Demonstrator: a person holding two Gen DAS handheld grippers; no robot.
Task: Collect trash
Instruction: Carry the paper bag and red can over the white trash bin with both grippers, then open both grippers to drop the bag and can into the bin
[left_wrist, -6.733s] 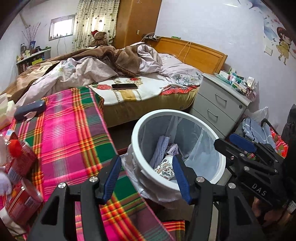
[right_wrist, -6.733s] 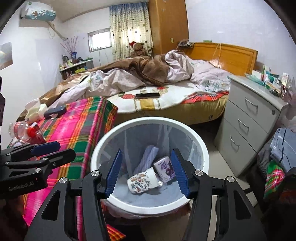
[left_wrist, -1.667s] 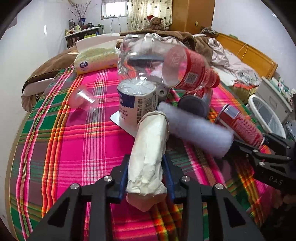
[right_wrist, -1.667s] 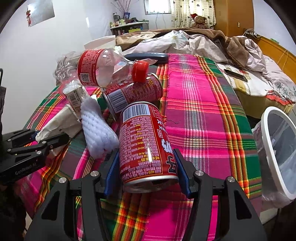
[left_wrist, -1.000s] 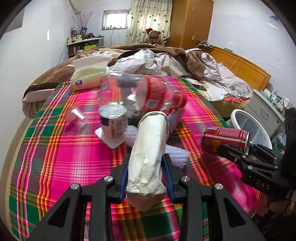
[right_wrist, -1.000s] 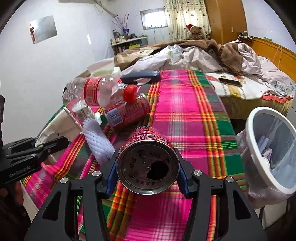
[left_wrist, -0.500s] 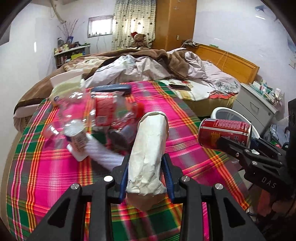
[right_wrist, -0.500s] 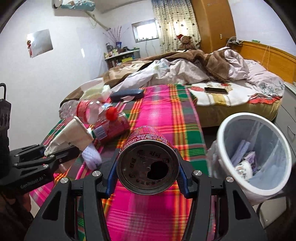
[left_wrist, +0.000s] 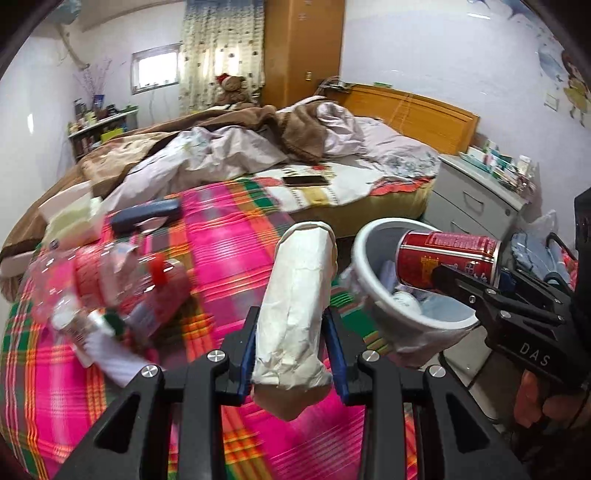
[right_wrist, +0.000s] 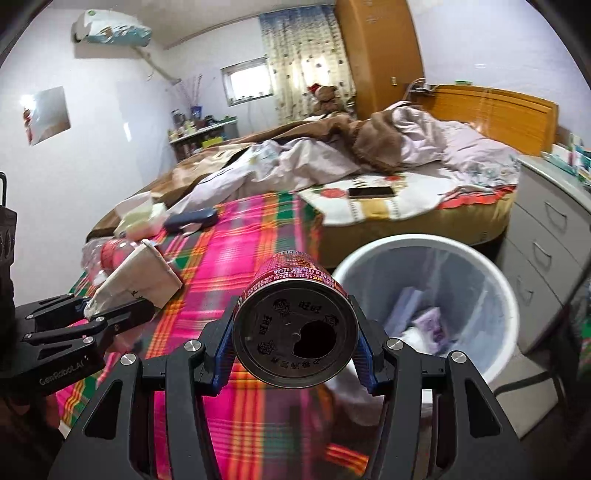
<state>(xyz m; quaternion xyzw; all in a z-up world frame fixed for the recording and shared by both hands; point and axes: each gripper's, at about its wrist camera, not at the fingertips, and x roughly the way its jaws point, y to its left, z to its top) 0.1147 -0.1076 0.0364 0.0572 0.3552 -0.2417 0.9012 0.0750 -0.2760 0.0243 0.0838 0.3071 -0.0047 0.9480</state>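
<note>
My left gripper is shut on a crumpled white paper cup, held above the plaid cloth. In the right wrist view that cup shows at the left in the same gripper. My right gripper is shut on a red drink can, its opened end facing the camera. From the left wrist view the can hangs over the rim of the white trash bin. The bin, lined with a clear bag, holds paper scraps and stands just right of the can.
A plastic bottle, another can and white foam netting lie blurred on the cloth at the left. A dark case and tissue pack lie farther back. Behind are the unmade bed and grey drawers.
Both grippers have carried their loads rightward off the pile toward the bin. The can now hangs at the bin's rim, and the bin looms larger in both views.
</note>
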